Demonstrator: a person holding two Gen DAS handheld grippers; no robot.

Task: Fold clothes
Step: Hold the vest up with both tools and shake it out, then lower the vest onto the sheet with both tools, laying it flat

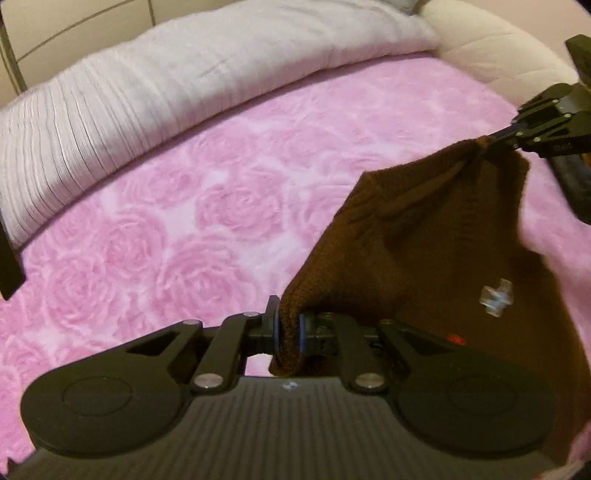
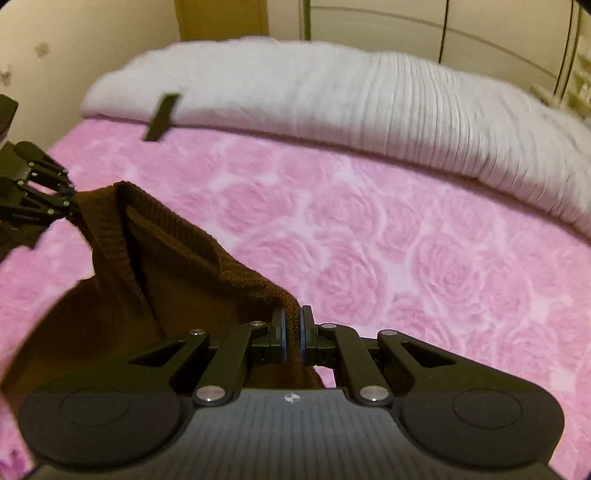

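A dark brown knitted garment (image 1: 424,236) hangs stretched between my two grippers above a pink rose-patterned bedspread (image 1: 166,221). My left gripper (image 1: 290,334) is shut on one corner of its edge. My right gripper (image 1: 491,142) shows at the upper right of the left wrist view, shut on another corner. In the right wrist view the right gripper (image 2: 292,336) pinches the garment (image 2: 166,258), and the left gripper (image 2: 72,201) holds the far corner at the left. A small clear plastic tag (image 1: 496,297) sits on the cloth.
A white ribbed duvet (image 1: 129,96) is rolled along the far side of the bed, also in the right wrist view (image 2: 369,96). A cream padded headboard (image 1: 498,48) curves at the upper right. A small black flat object (image 2: 162,116) lies at the duvet's edge. Wardrobe doors (image 2: 443,26) stand behind.
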